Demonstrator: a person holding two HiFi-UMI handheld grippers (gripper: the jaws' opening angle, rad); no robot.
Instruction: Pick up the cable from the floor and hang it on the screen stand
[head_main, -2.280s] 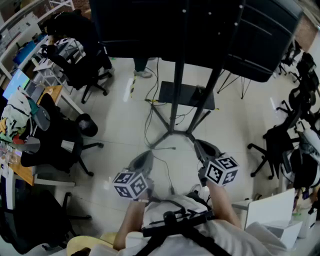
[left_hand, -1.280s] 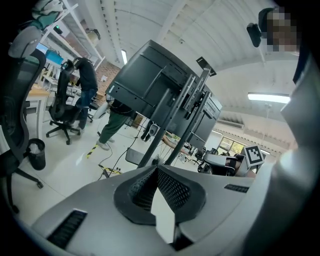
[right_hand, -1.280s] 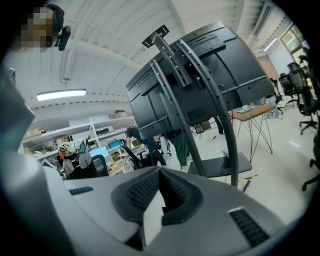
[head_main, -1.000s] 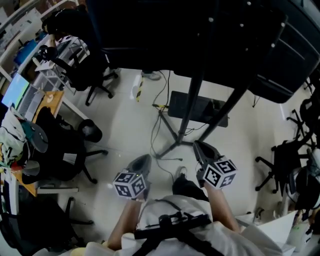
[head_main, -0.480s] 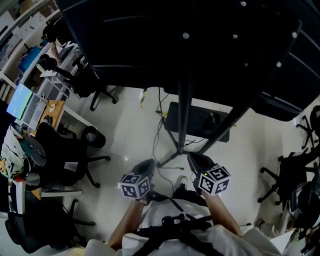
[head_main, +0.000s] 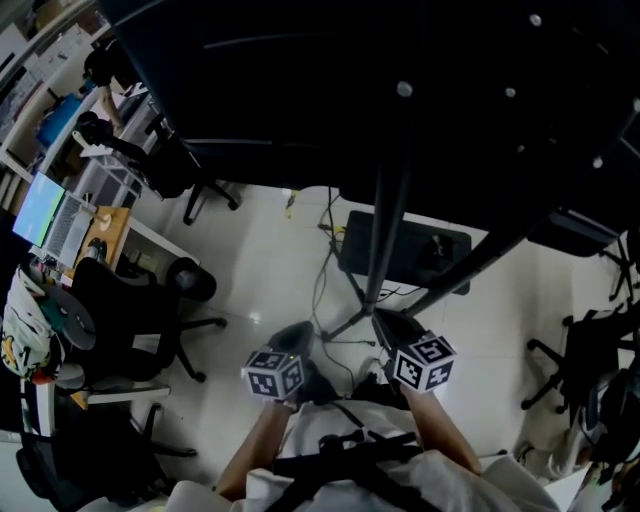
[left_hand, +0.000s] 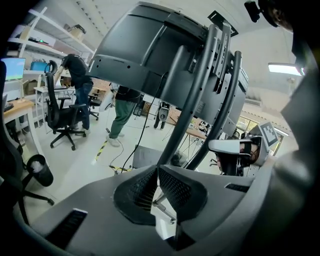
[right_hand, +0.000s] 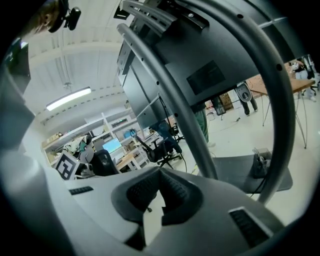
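You hold the left gripper (head_main: 298, 330) and right gripper (head_main: 384, 320) side by side, both pairs of jaws pressed together on nothing. The cable (head_main: 320, 280) lies on the floor just ahead of the tips, beside the foot of the screen stand (head_main: 386, 230).

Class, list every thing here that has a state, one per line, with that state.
left gripper: jaws together, empty.
right gripper: jaws together, empty.
cable: lying on the floor, not picked up.
screen stand: upright on the floor.
desk monitor: switched on.
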